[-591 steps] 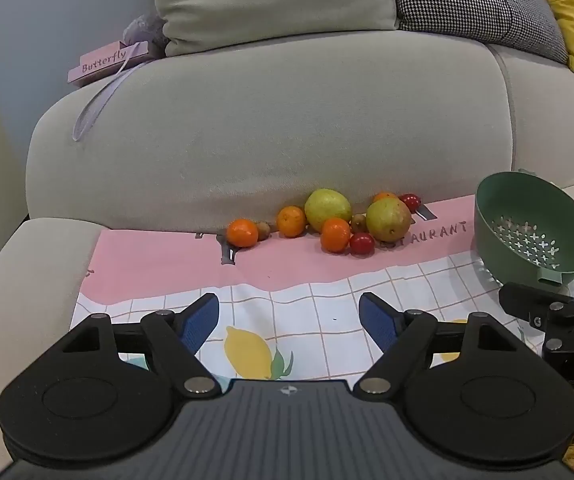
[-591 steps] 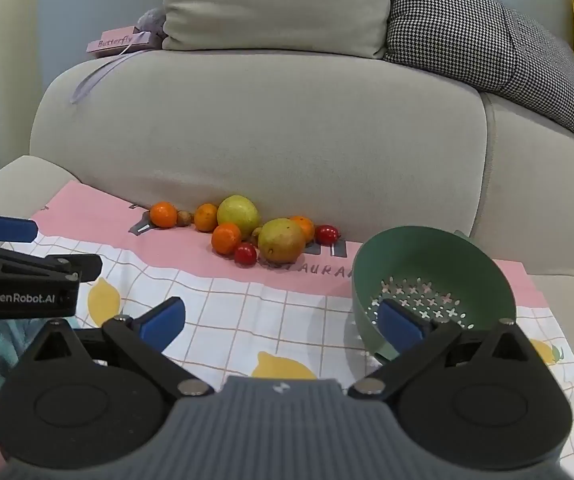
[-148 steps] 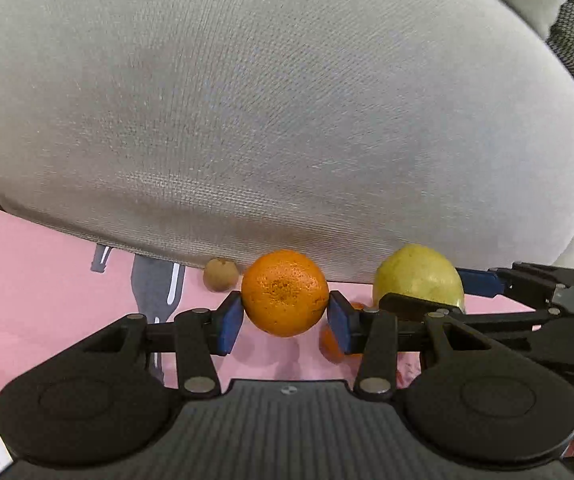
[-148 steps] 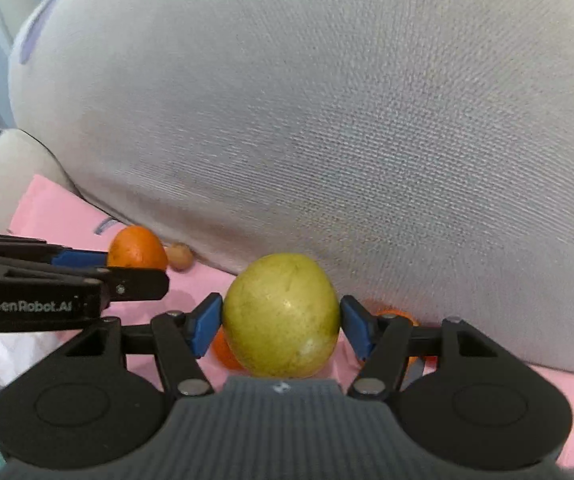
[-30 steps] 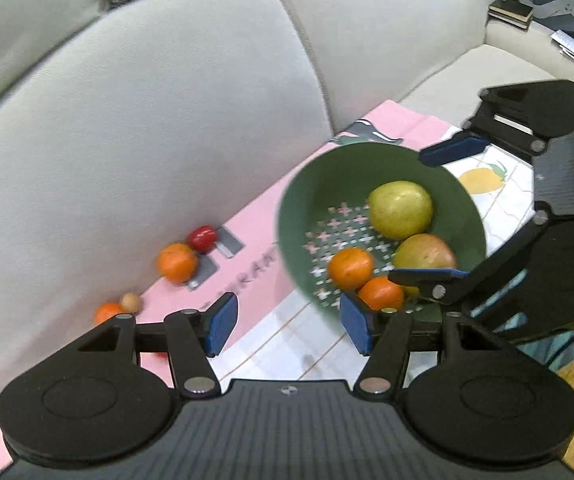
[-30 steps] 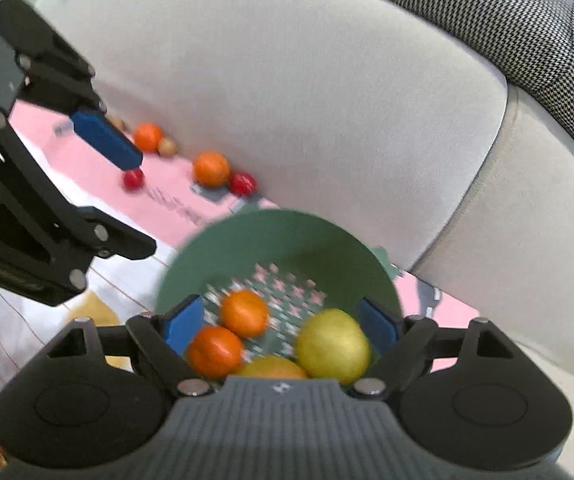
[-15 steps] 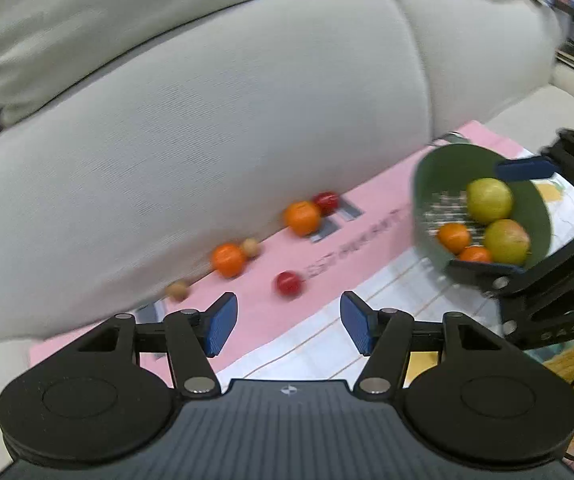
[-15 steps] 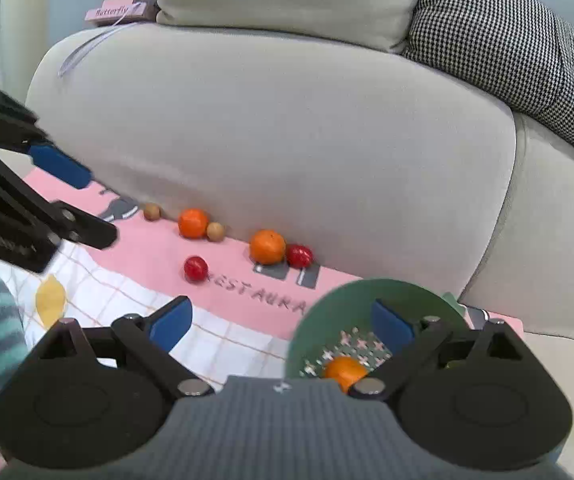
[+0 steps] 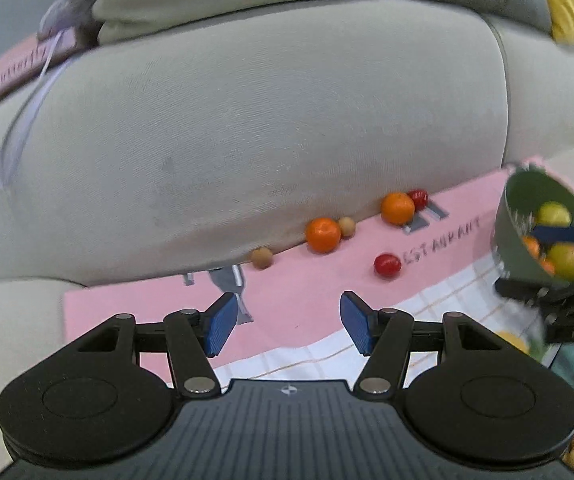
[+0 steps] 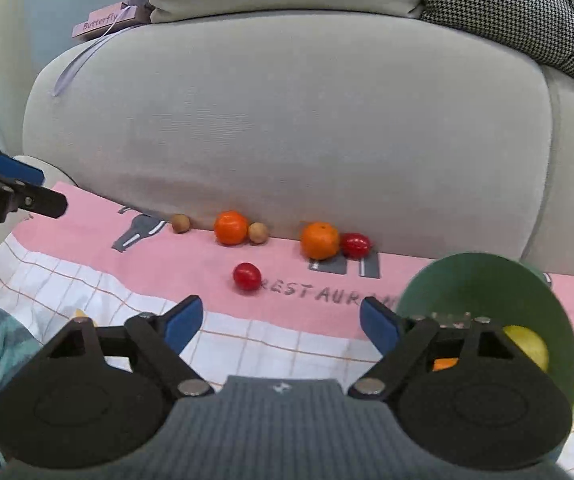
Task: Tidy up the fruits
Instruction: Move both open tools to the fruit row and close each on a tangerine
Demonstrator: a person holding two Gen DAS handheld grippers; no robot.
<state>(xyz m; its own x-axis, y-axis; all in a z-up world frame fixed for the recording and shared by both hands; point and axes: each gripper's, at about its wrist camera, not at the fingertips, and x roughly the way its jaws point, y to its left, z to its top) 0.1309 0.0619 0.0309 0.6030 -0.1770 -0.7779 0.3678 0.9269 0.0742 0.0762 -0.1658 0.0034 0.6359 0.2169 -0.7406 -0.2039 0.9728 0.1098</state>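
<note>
The green colander (image 10: 483, 280) sits on the cloth (image 10: 207, 264) at your right, already holding a yellow-green fruit (image 10: 527, 346) and at least one orange (image 10: 445, 364); from your left gripper's camera it shows two yellow-green fruits and some orange ones, blurred. Left of the colander, a loose row lies along the foot of the sofa back (image 10: 287, 120): a red tomato (image 10: 355, 245) touching an orange (image 10: 320, 240), then a small tan fruit (image 10: 258, 233) touching a second orange (image 10: 230, 227), then another small tan fruit (image 10: 180, 223) on its own. A second red tomato (image 10: 246, 276) lies apart in front of that row, near the printed lettering. Your right gripper (image 10: 281, 322) is spread wide and empty, its right finger (image 10: 379, 326) in front of the colander's rim. Your left gripper (image 9: 285, 322) is likewise spread and empty, far left of the colander, over the pink band
</note>
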